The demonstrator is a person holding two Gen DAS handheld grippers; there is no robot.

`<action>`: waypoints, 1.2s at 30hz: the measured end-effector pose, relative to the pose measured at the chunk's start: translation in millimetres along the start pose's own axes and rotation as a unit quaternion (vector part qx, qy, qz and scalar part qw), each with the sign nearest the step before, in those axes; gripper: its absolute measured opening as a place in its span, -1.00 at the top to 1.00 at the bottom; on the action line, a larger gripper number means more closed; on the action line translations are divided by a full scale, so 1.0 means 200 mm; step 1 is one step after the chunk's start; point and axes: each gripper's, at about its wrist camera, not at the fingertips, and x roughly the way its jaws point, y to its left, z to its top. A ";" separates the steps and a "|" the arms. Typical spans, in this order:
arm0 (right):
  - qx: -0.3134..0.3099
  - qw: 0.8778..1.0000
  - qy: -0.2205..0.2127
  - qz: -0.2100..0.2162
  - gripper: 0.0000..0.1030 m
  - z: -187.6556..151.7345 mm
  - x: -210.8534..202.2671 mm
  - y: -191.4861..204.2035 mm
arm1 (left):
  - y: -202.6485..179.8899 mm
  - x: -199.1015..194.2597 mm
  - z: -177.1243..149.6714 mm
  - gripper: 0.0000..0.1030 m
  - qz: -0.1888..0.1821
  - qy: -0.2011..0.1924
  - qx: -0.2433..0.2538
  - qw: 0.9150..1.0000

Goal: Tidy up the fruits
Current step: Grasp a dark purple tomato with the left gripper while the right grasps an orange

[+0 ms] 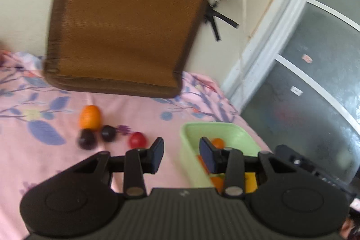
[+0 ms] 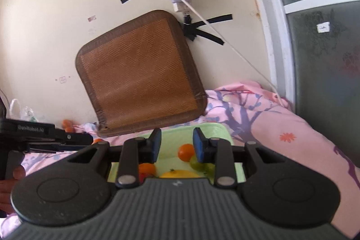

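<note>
Through my left wrist view, my left gripper [image 1: 181, 155] is hanging with its jaws parted and nothing between them, beside the near left wall of the green tub [image 1: 188, 151]. Out to the left of the tub, four fruits are lying loose on the pink flowered sheet [image 1: 56, 161]: a red one [image 1: 137, 140] nearest the tub, two dark plums [image 1: 97, 136] beyond it, and an orange [image 1: 89, 116] farthest. I am judging the red one the next pick; to do it well I should be opening wider, straddling it squarely and closing gently so it is not rolling on the soft cloth into the plums. Through my right wrist view, my right gripper [image 2: 176, 145] is hovering over the green tub [image 2: 221, 129], fingers apart and empty, with an orange [image 2: 185, 151], a greenish fruit [image 2: 200, 164] and a yellow one [image 2: 180, 173] lying inside. Behind the tub a brown woven cushion [image 2: 139, 73] is leaning on the wall; left of the tub my other gripper's body is crossing, which I should be keeping clear of
</note>
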 end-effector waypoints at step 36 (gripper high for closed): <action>-0.004 0.956 0.265 0.129 0.32 0.18 0.95 0.51 | 0.27 0.02 -0.01 0.48 0.056 0.005 0.039 0.998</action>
